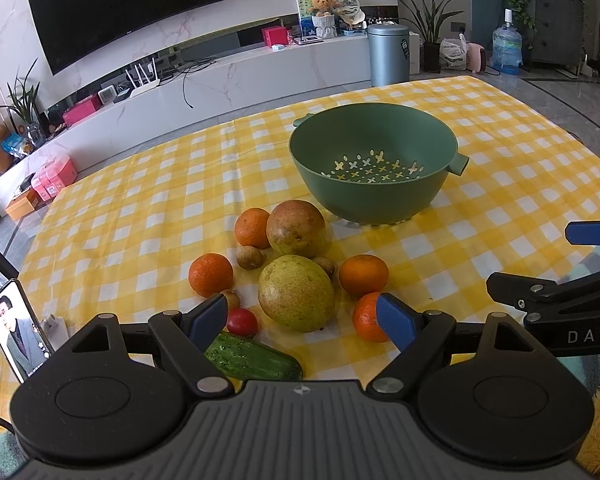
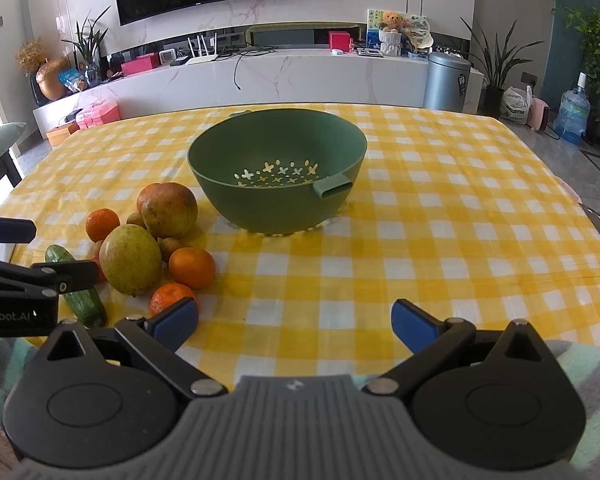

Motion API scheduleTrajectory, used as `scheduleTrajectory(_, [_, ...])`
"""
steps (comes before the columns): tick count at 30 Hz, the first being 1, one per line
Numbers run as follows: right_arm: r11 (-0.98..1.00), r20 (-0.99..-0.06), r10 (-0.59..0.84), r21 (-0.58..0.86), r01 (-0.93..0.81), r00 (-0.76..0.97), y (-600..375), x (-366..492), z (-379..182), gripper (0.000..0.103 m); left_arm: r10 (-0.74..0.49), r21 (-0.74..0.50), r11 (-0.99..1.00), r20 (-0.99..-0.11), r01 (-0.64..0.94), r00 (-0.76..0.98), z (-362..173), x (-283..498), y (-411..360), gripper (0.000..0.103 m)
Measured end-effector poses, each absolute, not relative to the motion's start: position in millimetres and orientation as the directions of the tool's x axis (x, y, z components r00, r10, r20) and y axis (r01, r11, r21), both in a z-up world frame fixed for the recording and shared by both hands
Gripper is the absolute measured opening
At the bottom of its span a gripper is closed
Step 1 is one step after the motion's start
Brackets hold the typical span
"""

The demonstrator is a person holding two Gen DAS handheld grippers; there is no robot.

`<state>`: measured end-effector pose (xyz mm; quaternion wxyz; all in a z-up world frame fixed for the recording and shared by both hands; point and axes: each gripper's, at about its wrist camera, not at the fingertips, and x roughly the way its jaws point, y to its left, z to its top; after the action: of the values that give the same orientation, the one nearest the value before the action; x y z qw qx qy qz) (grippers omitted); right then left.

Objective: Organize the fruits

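Observation:
A green colander bowl (image 1: pixel 444 188) (image 2: pixel 220 196) stands empty on the yellow checked tablecloth (image 1: pixel 140 208). In front of it lies a pile of fruit: a yellow-green pear (image 1: pixel 296 294) (image 2: pixel 130 260), a reddish mango (image 1: pixel 296 228) (image 2: pixel 169 210), several oranges (image 1: pixel 211 274) (image 2: pixel 192 267), small brown fruits (image 1: pixel 250 257), a cherry tomato (image 1: pixel 242 322) and a cucumber (image 1: pixel 252 358) (image 2: pixel 85 304). My left gripper (image 1: pixel 302 316) is open just before the pear, nothing between its fingers. My right gripper (image 2: pixel 294 320) is open over bare cloth, right of the pile.
A phone (image 1: pixel 16 330) stands propped at the table's left edge. Beyond the table runs a white TV bench (image 2: pixel 280 76) with a grey bin (image 2: pixel 446 82) beside it. The right half of the tablecloth (image 2: pixel 460 220) lies flat and bare.

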<state>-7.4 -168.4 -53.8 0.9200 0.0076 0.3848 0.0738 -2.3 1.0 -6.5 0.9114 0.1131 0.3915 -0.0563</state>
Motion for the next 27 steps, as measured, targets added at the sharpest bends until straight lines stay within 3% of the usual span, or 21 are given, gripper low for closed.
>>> scheduleTrajectory(25, [0.99,-0.725,0.129,0.058,-0.127,0.677,-165.0,-1.9,-54.2,0.099,-0.02,0.145,0.971,-0.74,0.189,0.673,-5.3,-0.7,3.8,0.099])
scheduleTrajectory(27, [0.99,-0.726,0.129,0.058,-0.126,0.676,-164.8,-1.3,-53.4,0.099,-0.034,0.135,0.971,-0.741,0.198,0.671,-2.7,0.5,5.4,0.095])
